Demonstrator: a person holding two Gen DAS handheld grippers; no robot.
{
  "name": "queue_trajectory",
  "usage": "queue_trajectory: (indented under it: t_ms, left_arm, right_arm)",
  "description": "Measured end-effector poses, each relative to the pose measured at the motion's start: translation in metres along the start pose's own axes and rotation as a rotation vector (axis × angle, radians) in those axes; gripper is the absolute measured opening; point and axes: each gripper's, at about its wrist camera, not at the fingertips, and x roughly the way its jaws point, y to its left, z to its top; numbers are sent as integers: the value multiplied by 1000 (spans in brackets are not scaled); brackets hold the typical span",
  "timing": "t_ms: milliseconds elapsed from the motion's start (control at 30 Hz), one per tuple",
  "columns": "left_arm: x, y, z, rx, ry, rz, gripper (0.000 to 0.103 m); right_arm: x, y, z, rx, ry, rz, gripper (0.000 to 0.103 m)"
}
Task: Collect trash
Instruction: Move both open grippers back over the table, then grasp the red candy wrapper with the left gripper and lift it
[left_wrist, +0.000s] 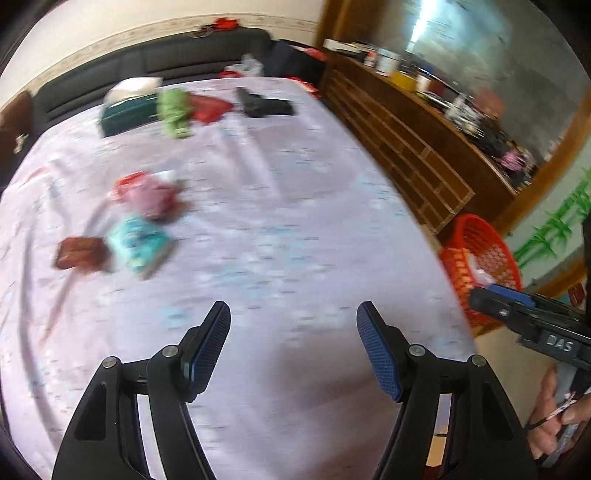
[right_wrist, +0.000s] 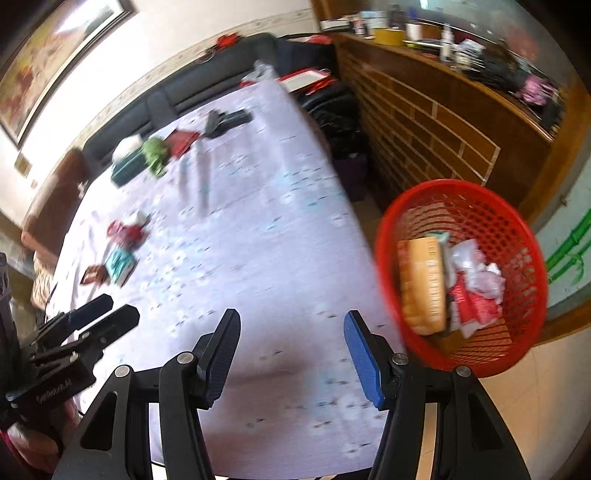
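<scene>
A red mesh basket stands on the floor at the table's right edge, holding an orange packet and crumpled wrappers; it also shows in the left wrist view. Trash lies on the lilac tablecloth: a pink and red wrapper, a teal packet, a brown packet, a green wrapper. My left gripper is open and empty above the cloth. My right gripper is open and empty over the near table edge, left of the basket.
A dark green tissue box, a red flat packet and a black object lie at the far end. A dark sofa runs behind the table. A wooden cabinet with clutter stands on the right.
</scene>
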Motion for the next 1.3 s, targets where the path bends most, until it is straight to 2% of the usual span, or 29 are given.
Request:
queue_trajectory:
  t_ms: [233, 367, 500, 667, 733, 767, 900, 1000, 1067, 1133, 1300]
  left_arm:
    - [-12, 121, 14, -144, -24, 139, 70]
    - [-9, 177, 30, -184, -32, 197, 69]
    - [10, 215, 50, -208, 0, 169, 69]
    - [44, 234, 69, -201, 49, 107, 69]
    - [58, 237, 72, -187, 78, 47, 69]
    - [63, 238, 71, -179, 88, 48, 69]
    - [70, 235, 57, -127, 114, 8, 69]
    - [64, 220, 37, -36, 120, -18, 69]
    - [58, 209, 23, 15, 138, -54, 69]
    - [48, 204, 15, 26, 128, -105, 69]
    - [44, 202, 23, 42, 89, -43, 69]
  right_arm:
    - [12, 37, -8, -39, 29, 5, 63]
    - [15, 49, -12, -38, 36, -5, 63]
    - [15, 52, -14, -21, 37, -26, 63]
    - [14, 51, -18, 14, 41, -66, 63]
    - [15, 50, -20, 30, 45, -82, 63]
    - [15, 49, -22, 36, 48, -89, 63]
    - [19, 46, -29, 62, 72, -108, 63]
    - [21, 47, -30, 67, 77, -117, 63]
    - [20, 47, -29, 71, 75, -122, 63]
    - [20, 46, -28, 74, 73, -129, 63]
    - [20, 48, -24, 74, 71, -134, 63]
